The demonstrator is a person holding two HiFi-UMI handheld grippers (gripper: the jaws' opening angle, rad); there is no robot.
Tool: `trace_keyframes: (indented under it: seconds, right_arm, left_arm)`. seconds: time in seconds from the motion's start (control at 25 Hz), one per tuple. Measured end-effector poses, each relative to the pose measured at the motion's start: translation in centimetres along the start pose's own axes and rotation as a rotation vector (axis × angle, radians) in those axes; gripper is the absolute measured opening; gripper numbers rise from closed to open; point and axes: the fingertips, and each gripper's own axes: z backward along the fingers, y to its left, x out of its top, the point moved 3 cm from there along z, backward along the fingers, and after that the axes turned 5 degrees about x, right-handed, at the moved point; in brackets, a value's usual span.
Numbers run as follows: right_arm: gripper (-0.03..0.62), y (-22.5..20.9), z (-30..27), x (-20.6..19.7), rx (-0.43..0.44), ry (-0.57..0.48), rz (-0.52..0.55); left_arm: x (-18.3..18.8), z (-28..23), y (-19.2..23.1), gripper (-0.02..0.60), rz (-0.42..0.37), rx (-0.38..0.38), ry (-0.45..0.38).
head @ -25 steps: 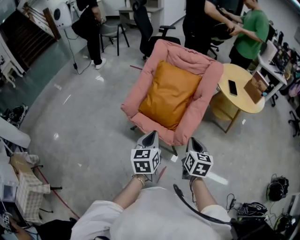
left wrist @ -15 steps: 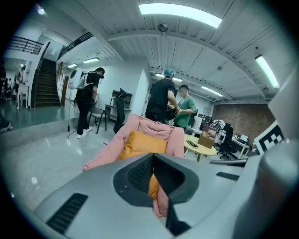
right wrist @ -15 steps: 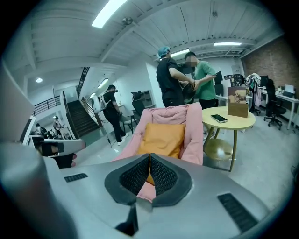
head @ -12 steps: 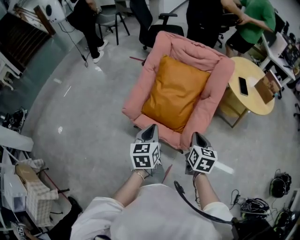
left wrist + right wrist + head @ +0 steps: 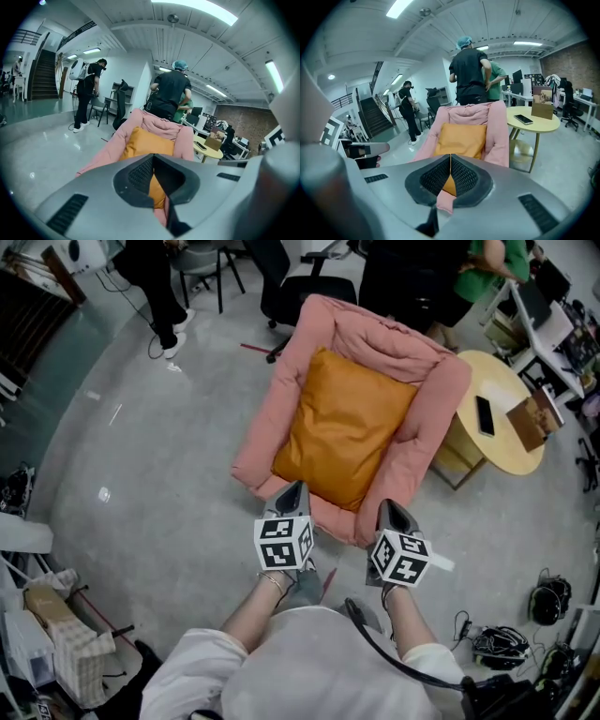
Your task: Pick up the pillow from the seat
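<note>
Orange pillow [image 5: 345,427]: lies flat on the seat of the pink padded chair [image 5: 258,442], turned a little so one corner points at the backrest, its near edge close to the front lip. The chair's thick rim wraps it on both sides and behind.

Your left gripper [image 5: 292,491]: tip over the front-left part of the lip, near the pillow's near edge. Its own view shows the jaws pressed together with nothing between them, and the pillow lying beyond the tips, apart from them.

Your right gripper [image 5: 387,507]: level with the left one, tip over the front-right part of the lip. Jaws closed as well and empty; pillow and pink rim show past the tips.

You stand at the foot of the chair, both forearms reaching forward over the grey polished floor [image 5: 141,456].

Surroundings: round wooden table [image 5: 511,451] just beside the chair's right side, carrying a dark phone [image 5: 485,415] and a brown book [image 5: 535,418]. Behind the chair, a black office chair [image 5: 309,282] and a person in dark clothes [image 5: 412,277]. Cables [image 5: 497,648] lie on the floor at your right
</note>
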Motion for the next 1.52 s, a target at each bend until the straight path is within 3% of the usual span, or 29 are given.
trace_keyframes:
  seconds: [0.32,0.6,0.8,1.52]
  right_arm:
    - [0.029,-2.0,-2.5,0.5,0.009,0.012,-0.045]
    - [0.029,-3.6,-6.5,3.2,0.071,0.048,-0.004]
    - [0.029,-3.8,-8.4,4.6,0.098,0.068,0.019]
    - [0.034,-9.1,-16.5,3.3,0.083,0.144,-0.047]
  left_arm:
    - [0.0,-3.0,-0.3,0.009,0.003,0.015,0.027]
    - [1.4,-5.6,-0.9,0.008,0.038,0.078,0.012]
    - [3.1,-7.8,-1.3,0.009,0.032,0.081,0.011]
    - [1.3,-16.8,-1.5,0.011,0.001,0.074,0.092]
